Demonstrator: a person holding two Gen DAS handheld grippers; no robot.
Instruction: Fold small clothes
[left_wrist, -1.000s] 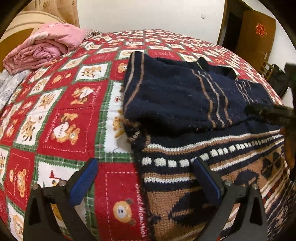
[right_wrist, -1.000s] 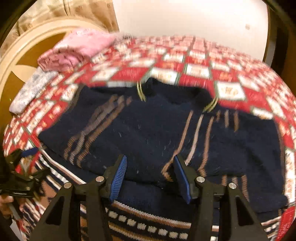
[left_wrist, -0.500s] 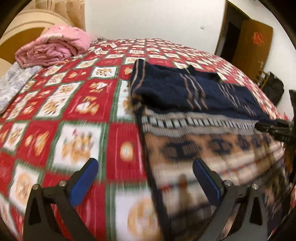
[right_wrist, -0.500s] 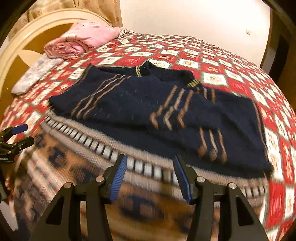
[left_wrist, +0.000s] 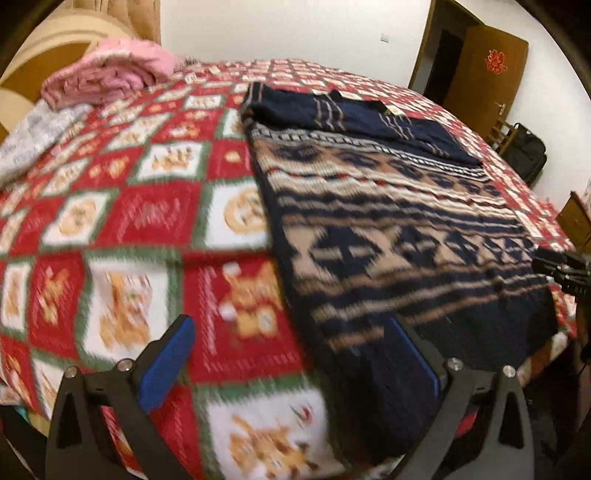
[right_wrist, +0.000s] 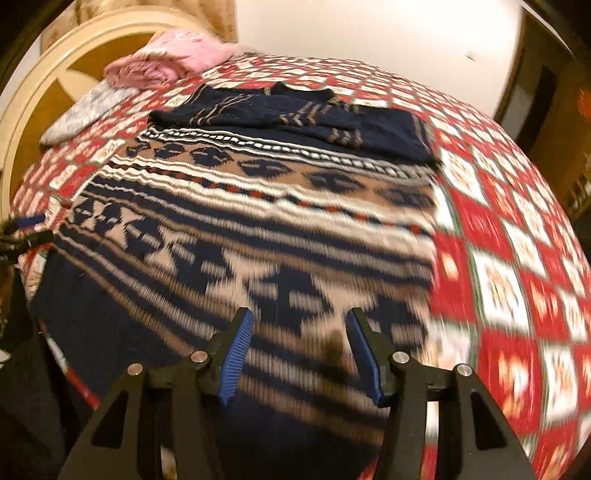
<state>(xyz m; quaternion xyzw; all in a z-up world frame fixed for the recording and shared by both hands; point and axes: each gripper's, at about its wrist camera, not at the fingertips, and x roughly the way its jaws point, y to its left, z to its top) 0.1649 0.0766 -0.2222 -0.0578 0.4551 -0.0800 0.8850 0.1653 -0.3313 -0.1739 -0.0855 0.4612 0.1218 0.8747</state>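
Observation:
A navy, tan and white patterned knit sweater (left_wrist: 388, 221) lies flat on the bed, its two navy sleeves folded across the chest at the far end; it also shows in the right wrist view (right_wrist: 258, 229). My left gripper (left_wrist: 295, 365) is open and empty, above the sweater's near left hem corner. My right gripper (right_wrist: 299, 354) is open and empty, above the hem towards its right side. Each gripper shows at the edge of the other's view: the right one (left_wrist: 561, 269) and the left one (right_wrist: 26, 232).
The bed has a red, green and white bear-print quilt (left_wrist: 122, 221). A folded pink blanket (left_wrist: 107, 77) and a grey pillow (left_wrist: 33, 136) lie at the headboard end. A brown door (left_wrist: 484, 77) and a black bag (left_wrist: 524, 151) are at the far right.
Both grippers have pulled back from the folded sleeves to the sweater's hem end, staying open and empty. The sweater has not moved.

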